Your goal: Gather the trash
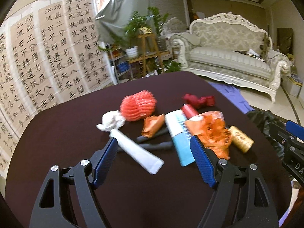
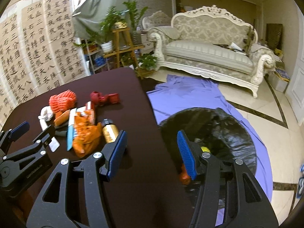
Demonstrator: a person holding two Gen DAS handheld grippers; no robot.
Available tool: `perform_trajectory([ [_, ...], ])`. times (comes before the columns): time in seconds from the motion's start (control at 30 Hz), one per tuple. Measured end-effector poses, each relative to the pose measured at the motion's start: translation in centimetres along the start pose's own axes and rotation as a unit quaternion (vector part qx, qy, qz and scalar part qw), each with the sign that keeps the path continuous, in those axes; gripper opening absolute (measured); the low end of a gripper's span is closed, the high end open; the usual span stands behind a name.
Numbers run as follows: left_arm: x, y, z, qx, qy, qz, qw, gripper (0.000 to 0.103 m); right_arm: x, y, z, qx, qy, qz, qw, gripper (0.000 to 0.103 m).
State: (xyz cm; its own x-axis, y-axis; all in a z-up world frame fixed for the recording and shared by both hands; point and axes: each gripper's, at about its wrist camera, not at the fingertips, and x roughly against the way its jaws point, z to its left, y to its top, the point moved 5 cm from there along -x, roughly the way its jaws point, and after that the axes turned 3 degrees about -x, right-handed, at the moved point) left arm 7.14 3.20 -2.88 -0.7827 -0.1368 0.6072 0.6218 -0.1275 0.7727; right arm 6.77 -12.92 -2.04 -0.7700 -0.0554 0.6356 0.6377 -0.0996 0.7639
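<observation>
Trash lies in a heap on the dark table (image 1: pixel 66 133): a red mesh net (image 1: pixel 138 105), a white tissue (image 1: pixel 112 121), a white tube (image 1: pixel 136 150), a blue-and-white box (image 1: pixel 178 134), an orange snack bag (image 1: pixel 212 131), a gold cylinder (image 1: pixel 241 137) and red wrappers (image 1: pixel 199 99). My left gripper (image 1: pixel 153 139) is open just short of the heap, its fingers flanking the tube and the box without touching. My right gripper (image 2: pixel 151 132) is open and empty above the table's right edge, beside the black trash bag (image 2: pixel 228 133).
The bag sits open on a purple sheet (image 2: pixel 190 95) on the floor right of the table, with a yellow (image 2: pixel 204 149) and an orange item (image 2: pixel 185 178) inside. Beyond stand a white sofa (image 2: pixel 209 53), a plant stand (image 2: pixel 121 43) and calligraphy sheets (image 1: pixel 47 57).
</observation>
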Motion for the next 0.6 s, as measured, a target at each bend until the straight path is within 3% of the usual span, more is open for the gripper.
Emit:
perform_trajectory([
  [0.5, -2.0, -0.9, 3.8, 0.027, 0.023, 0.032, 0.9988, 0.076, -4.0, -0.1, 4.5, 0.048, 0.020, 0.052, 0.997, 0.052],
  [0.6, -2.4, -0.8, 3.9, 0.029, 0.022, 0.037, 0.9986, 0.076, -4.7, -0.3, 4.7, 0.053, 0.017, 0.065, 0.996, 0.041],
])
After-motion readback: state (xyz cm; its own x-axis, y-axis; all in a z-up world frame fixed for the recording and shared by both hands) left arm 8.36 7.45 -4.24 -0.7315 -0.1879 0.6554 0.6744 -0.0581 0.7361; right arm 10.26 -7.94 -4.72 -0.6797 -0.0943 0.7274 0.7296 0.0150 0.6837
